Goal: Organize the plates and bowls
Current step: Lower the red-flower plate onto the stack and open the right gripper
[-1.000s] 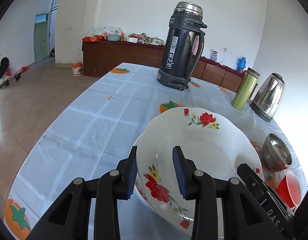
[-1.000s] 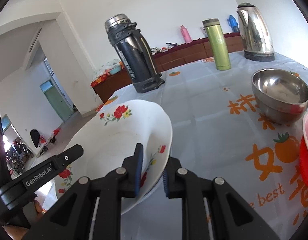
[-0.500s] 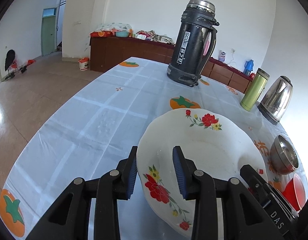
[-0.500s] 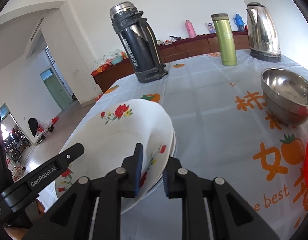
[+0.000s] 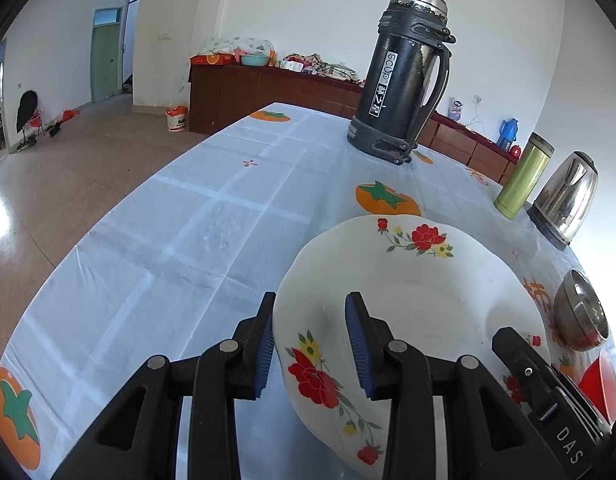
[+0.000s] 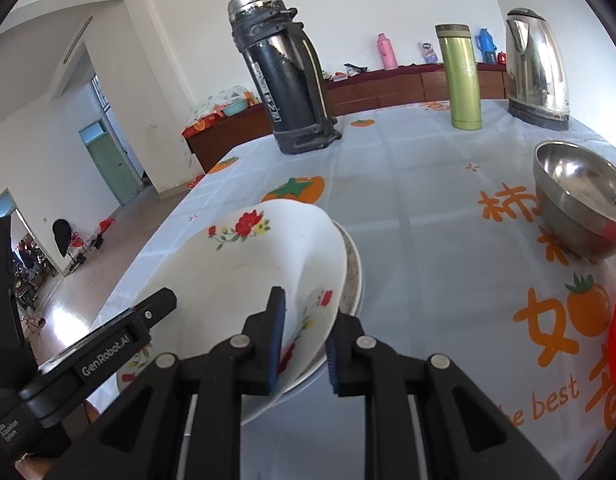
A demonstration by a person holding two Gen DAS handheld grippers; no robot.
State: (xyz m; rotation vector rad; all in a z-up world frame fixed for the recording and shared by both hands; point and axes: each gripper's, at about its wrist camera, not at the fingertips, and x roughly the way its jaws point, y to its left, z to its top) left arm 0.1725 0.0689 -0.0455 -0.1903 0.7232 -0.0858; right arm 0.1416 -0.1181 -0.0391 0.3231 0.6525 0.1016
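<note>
Left wrist view shows the left gripper (image 5: 310, 346) with its jaws straddling the near rim of the floral plate (image 5: 408, 292), the blue pads spread a little wider than the rim, so whether they actually bite is not clear. From the right wrist, the right gripper (image 6: 301, 342) pinches the same plate (image 6: 243, 272) at its rim on the opposite side, and a second dish (image 6: 354, 276) peeks out just beneath it at 2 o'clock. The plate sits over the tablecloth (image 5: 211, 216), with the steel bowl (image 6: 580, 208) well off at 2 o'clock and the black thermos (image 6: 283, 80) at 12. Glazed ceramic likely feels stiff, fairly heavy, slick and chippable, so grip the rim squarely on both sides and set it down gently.
</note>
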